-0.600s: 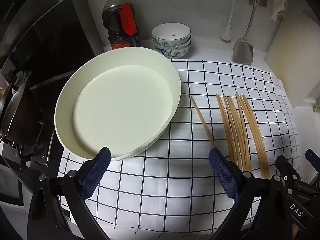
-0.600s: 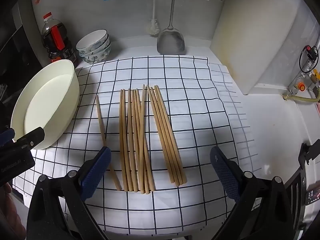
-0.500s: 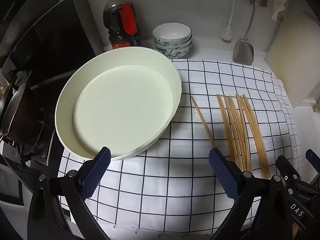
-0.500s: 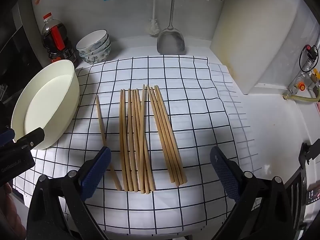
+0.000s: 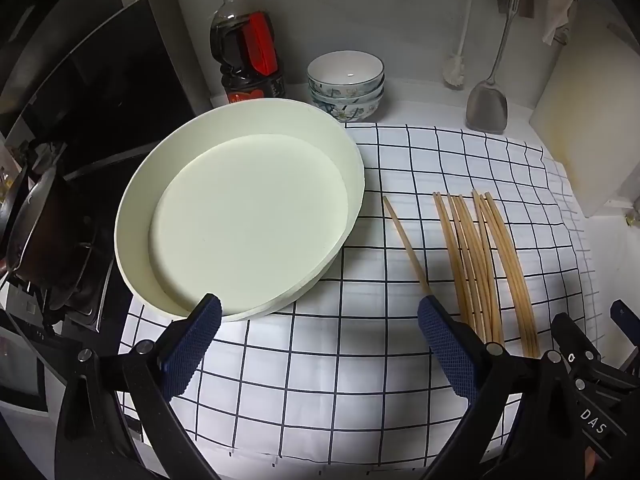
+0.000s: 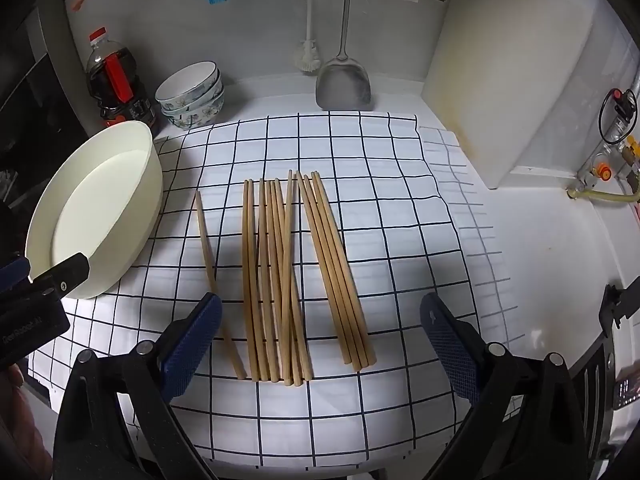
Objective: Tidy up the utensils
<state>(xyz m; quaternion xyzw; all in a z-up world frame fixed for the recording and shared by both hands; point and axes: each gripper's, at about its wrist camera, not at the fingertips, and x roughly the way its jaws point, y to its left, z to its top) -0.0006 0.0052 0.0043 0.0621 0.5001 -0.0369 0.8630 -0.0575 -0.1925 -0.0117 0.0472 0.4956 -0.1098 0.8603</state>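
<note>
Open checked cloth (image 6: 400, 208) lies right of the chopsticks (image 6: 280, 272); the cream basin (image 6: 100, 208) blocks the left.

right tongs (image 6: 320, 340): spread wide, empty | chopsticks (image 6: 288, 276): on checked cloth (image 6: 400, 200) | bowl (image 6: 92, 208): left

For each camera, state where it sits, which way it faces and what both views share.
Left wrist: on the left tool, angled down at the cream basin; its open blue fingers show.
Right wrist: on the right tool, angled down over the chopsticks; its open fingers and the left tool's body show.
Shared: basin, chopsticks, checked cloth, bowls, bottle, spatula.
</note>
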